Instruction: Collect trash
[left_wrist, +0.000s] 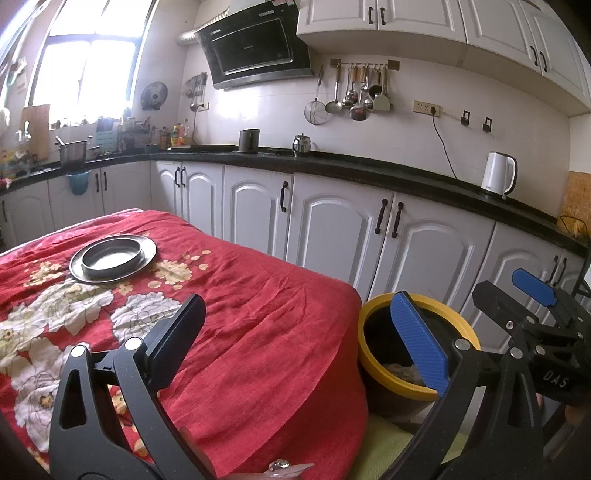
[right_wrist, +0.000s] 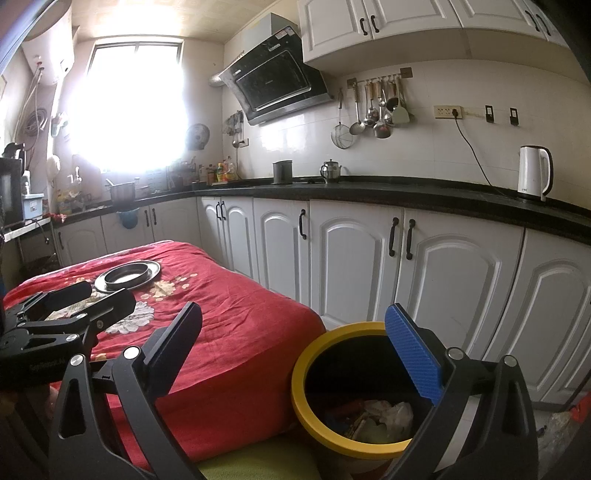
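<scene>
Left tongs (left_wrist: 306, 332) and right tongs (right_wrist: 295, 339) both gape wide, empty; yellow-rimmed black trash bin (right_wrist: 314, 354), lower right, holds crumpled scraps (right_wrist: 384, 417).

Daylight floods from the window (right_wrist: 135, 107) at upper left, blown out to white glare in the right wrist view. Fisheye bends the edges; corners go dark.

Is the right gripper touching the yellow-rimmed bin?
Cannot tell. In the right wrist view the open right gripper overlaps the bin's rim, but neither view plainly shows contact or a gap.
</scene>
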